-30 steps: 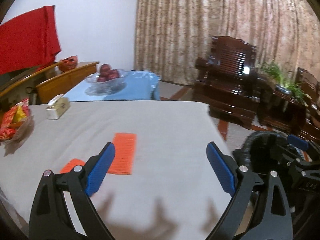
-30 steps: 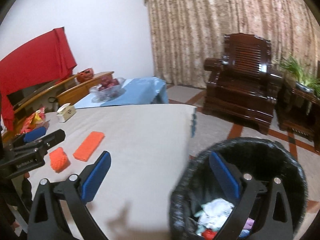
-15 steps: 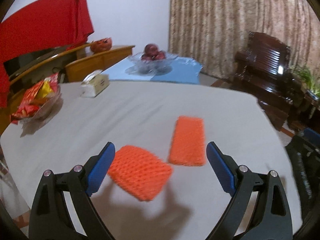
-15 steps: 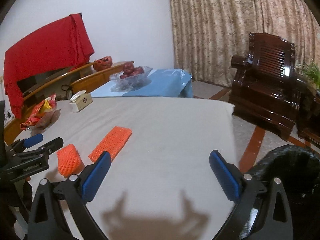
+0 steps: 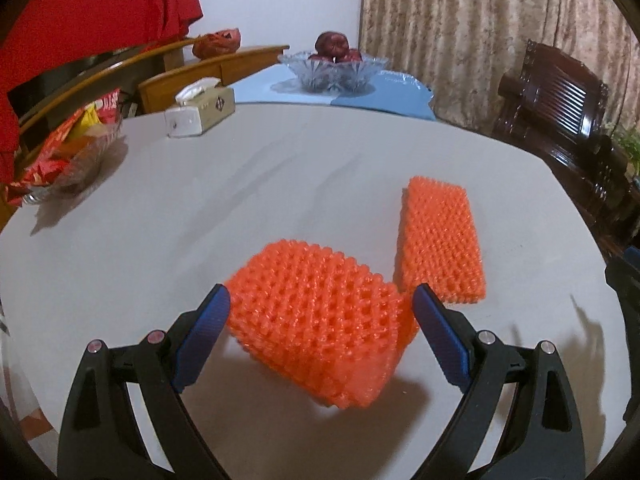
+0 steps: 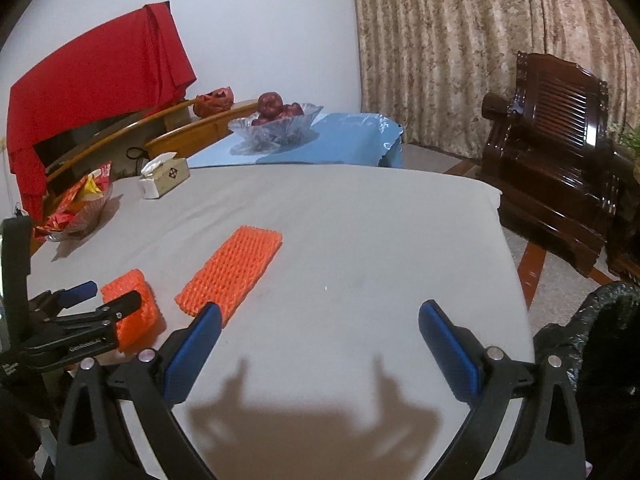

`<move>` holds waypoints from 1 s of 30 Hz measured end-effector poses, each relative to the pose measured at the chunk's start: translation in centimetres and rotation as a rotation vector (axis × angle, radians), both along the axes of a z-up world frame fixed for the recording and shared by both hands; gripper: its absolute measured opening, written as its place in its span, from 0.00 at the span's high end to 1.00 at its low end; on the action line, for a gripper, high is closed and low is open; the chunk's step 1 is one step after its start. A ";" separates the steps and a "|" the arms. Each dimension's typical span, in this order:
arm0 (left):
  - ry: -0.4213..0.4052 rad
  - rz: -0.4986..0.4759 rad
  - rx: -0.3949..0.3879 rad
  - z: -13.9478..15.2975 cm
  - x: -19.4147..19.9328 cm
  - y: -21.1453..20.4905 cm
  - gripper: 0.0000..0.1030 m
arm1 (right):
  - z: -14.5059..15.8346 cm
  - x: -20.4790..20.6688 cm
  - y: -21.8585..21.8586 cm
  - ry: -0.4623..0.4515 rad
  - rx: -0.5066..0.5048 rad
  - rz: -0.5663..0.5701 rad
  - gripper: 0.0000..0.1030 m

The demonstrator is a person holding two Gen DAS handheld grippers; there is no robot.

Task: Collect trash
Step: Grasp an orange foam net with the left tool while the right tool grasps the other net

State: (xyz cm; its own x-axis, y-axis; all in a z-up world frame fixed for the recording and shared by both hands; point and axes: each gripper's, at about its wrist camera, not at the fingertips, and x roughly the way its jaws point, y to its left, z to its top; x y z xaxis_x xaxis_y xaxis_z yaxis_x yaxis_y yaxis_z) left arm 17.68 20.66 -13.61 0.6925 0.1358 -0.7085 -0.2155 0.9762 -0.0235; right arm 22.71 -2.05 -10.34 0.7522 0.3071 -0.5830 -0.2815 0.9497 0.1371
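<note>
Two orange foam fruit nets lie on the grey table [image 5: 280,168]. The short bulged net [image 5: 320,320] sits between the open blue fingers of my left gripper [image 5: 322,312]; the fingers flank it without squeezing it. It also shows in the right wrist view [image 6: 132,308] with the left gripper [image 6: 108,300] around it. The long flat net [image 5: 440,240] lies just beyond to the right, and shows in the right wrist view [image 6: 234,270]. My right gripper [image 6: 320,328] is open and empty above bare tabletop. The black bin [image 6: 600,344] is at the table's right edge.
A tissue box [image 5: 200,112] and a glass bowl of snack packets [image 5: 64,152] stand at the table's far left. A glass fruit bowl [image 5: 334,66] sits on a blue-covered table behind. A dark wooden armchair [image 6: 560,168] stands to the right.
My left gripper has swung left and moved in, so the short net now sits between its fingers. My right gripper has swung left from over the bin to over the table.
</note>
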 end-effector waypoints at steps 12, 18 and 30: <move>0.027 -0.003 -0.075 -1.8 0.8 0.5 0.25 | -1.4 1.6 1.6 0.035 -0.007 0.030 0.06; 0.005 0.005 -0.082 -1.7 0.7 0.7 0.42 | -2.0 2.0 2.7 0.050 -0.015 0.045 0.06; -0.022 0.009 -0.122 -0.9 0.9 1.0 0.84 | -2.1 2.8 4.7 0.061 -0.020 0.075 0.06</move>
State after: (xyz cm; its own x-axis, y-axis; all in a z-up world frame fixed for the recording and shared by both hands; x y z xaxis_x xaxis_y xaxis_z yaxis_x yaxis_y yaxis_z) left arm 18.58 21.64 -14.49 0.7072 0.0558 -0.7048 -0.2223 0.9639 -0.1467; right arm 25.50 2.64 -12.47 0.6905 0.3489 -0.6337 -0.3437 0.9290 0.1370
